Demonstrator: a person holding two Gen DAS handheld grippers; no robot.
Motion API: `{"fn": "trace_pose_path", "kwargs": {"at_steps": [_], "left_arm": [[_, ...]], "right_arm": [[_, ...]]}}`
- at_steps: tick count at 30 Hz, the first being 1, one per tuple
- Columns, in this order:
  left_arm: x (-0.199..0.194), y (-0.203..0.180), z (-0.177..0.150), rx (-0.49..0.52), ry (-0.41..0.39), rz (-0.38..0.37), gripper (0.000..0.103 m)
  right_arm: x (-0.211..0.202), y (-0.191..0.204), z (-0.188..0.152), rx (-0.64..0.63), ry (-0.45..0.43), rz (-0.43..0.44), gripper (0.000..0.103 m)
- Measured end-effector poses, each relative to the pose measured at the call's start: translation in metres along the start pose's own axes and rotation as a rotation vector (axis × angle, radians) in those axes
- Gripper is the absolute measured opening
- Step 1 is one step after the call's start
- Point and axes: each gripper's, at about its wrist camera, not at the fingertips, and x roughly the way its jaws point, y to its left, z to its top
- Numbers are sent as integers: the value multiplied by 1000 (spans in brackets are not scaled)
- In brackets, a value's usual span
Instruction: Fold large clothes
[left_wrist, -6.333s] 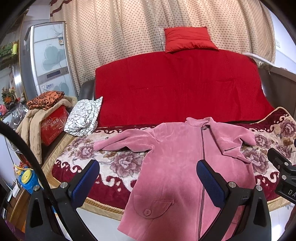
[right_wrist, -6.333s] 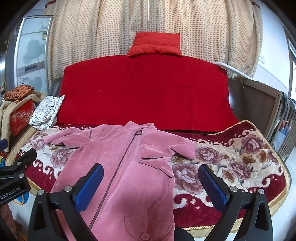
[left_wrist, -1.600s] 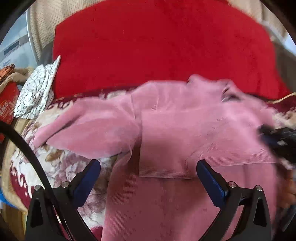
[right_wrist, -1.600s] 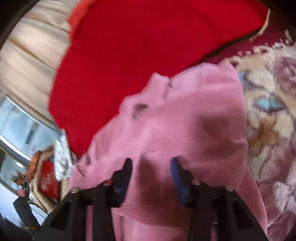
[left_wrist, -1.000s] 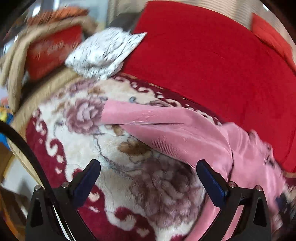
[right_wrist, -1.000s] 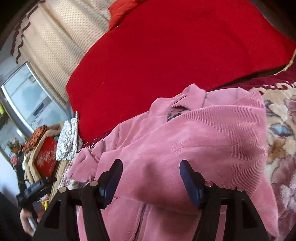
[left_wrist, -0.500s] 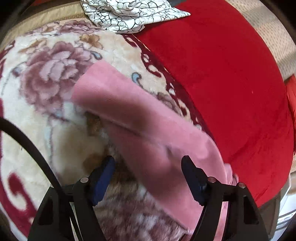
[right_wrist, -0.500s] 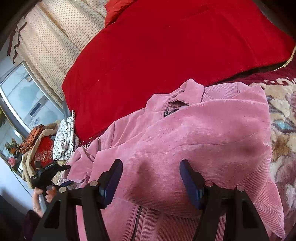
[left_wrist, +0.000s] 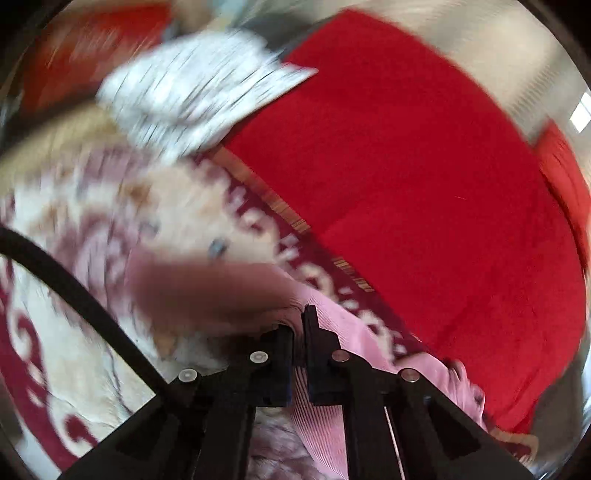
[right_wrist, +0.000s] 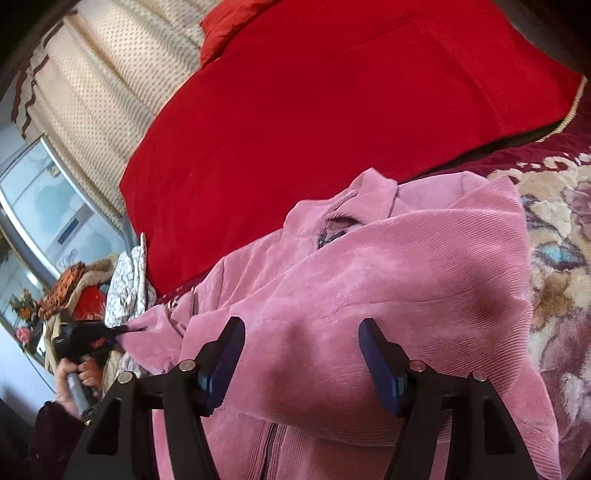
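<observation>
A pink corduroy jacket (right_wrist: 388, 280) lies on the floral sofa cover, its right sleeve folded across the chest. My left gripper (left_wrist: 298, 325) is shut on the jacket's left sleeve (left_wrist: 332, 325) near the cuff; the view is blurred. In the right wrist view the left gripper (right_wrist: 110, 332) pinches the sleeve end at the far left. My right gripper (right_wrist: 301, 343) is open and empty, hovering just over the folded sleeve.
The red blanket (right_wrist: 332, 103) covers the sofa back, with a red cushion (right_wrist: 229, 22) on top. A white patterned cloth (left_wrist: 192, 92) lies at the sofa's left end. The floral cover (right_wrist: 561, 258) shows to the right of the jacket.
My left gripper has moved in over the left sleeve and shut on it near the cuff. My right gripper has stayed open over the folded right sleeve.
</observation>
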Motion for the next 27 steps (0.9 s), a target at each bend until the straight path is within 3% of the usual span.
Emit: {"fn": "trace_pose_path", "kwargs": {"at_steps": [6, 10, 12, 13, 14, 17, 19, 21, 27], "left_arm": [[-74, -116, -25, 342, -81, -106, 5], [-104, -207, -87, 611, -34, -213, 8], [-107, -240, -122, 732, 37, -257, 37], [-109, -252, -138, 789, 63, -279, 62], [-113, -261, -153, 845, 64, -293, 72], [-128, -274, -182, 998, -6, -303, 72], [-134, -272, -181, 1015, -42, -305, 73], [-132, -261, -167, 958, -42, -283, 76], [-80, -223, -132, 762, 42, -158, 76]], "right_arm": [[-22, -21, 12, 92, -78, -12, 68], [-41, -44, 21, 192, -137, -25, 68], [-49, -55, 25, 234, -160, -36, 68], [-53, -61, 27, 258, -171, -39, 68], [-55, -65, 28, 275, -178, -41, 68], [-60, -74, 30, 308, -179, -47, 68], [-59, -75, 31, 317, -169, -46, 68], [-59, -76, 31, 320, -162, -39, 68], [-55, -69, 30, 307, -137, -3, 68]]}}
